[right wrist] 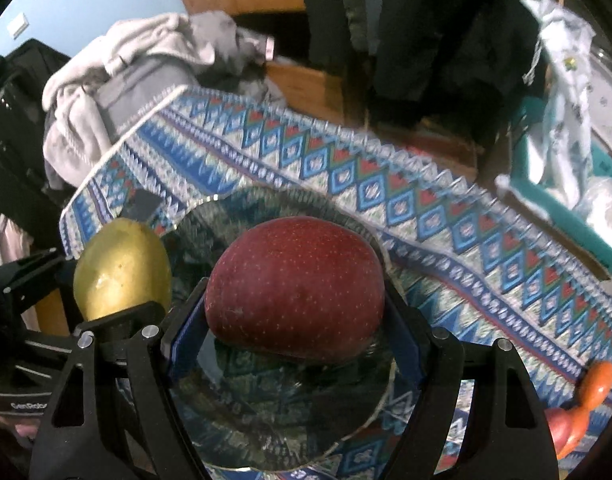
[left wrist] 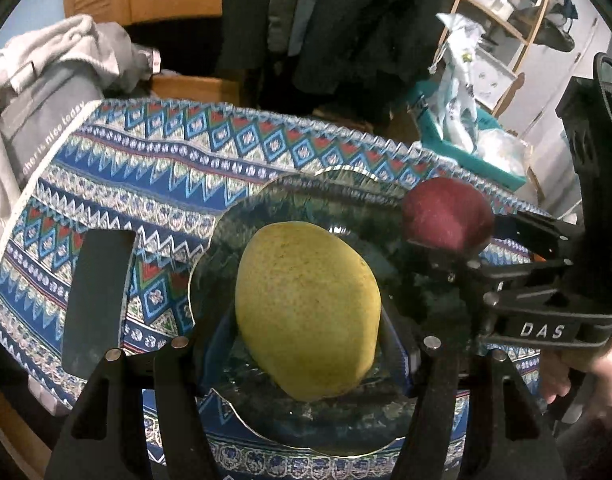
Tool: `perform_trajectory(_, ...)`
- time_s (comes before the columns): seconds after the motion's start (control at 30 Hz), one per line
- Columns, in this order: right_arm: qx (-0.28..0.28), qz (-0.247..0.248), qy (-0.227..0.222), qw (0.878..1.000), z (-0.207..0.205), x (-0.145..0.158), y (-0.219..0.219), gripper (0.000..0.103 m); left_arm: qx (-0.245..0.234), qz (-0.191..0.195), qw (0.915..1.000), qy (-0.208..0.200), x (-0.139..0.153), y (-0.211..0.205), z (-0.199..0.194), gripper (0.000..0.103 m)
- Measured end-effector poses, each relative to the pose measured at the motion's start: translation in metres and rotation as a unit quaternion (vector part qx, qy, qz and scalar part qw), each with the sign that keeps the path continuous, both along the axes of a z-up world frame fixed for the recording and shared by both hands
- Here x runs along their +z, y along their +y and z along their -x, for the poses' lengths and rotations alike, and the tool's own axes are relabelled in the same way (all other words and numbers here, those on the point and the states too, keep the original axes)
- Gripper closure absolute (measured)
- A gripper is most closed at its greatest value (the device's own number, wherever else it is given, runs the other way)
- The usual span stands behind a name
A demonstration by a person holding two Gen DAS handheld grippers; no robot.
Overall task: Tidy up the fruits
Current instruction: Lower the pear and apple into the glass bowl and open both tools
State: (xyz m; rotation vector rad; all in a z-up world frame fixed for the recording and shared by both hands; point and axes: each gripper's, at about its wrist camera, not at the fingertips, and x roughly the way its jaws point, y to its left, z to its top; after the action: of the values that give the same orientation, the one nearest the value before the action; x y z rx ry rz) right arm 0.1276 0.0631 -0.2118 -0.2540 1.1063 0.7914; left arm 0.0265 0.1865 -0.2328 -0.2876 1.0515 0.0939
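Fruits are still in my jaws, yellow mango [left wrist: 307,312] left and red apple [right wrist: 296,290] right, apparently just above the glass plate [left wrist: 345,436], neither released yet.

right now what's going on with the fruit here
A person holds a claw in each hand over a scalloped clear glass plate on a patterned blue tablecloth. The left claw grips a yellow-green pear; the right claw grips a dark red apple. Neither fruit is released yet.
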Motion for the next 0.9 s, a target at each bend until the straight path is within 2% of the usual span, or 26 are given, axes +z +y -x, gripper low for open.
perform_trajectory(0.2, 0.005, 0.026, 0.014, 1.000, 0.002, -0.023, 0.006, 0.024, 0.004, 0.000, 0.9996, 0.029, -0.025, 0.005, -0.004, 0.036)
perform_trajectory(0.4, 0.006, 0.046, 0.026, 0.999, 0.002, -0.041, 0.006, 0.024, 0.003, 0.003, 0.9990, 0.044, -0.037, 0.005, -0.005, 0.036)
perform_trajectory(0.63, 0.011, 0.066, 0.029, 0.997, 0.002, -0.048, 0.007, 0.024, 0.003, 0.022, 0.9971, 0.073, -0.053, 0.006, -0.006, 0.036)
perform_trajectory(0.8, 0.018, 0.078, 0.025, 0.996, 0.004, -0.050, 0.010, 0.023, 0.009, 0.020, 0.9957, 0.091, -0.064, 0.008, -0.006, 0.036)
perform_trajectory(0.9, 0.022, 0.069, 0.031, 0.997, 0.004, -0.050, 0.011, 0.023, 0.009, 0.016, 0.9957, 0.090, -0.062, 0.007, -0.005, 0.036)
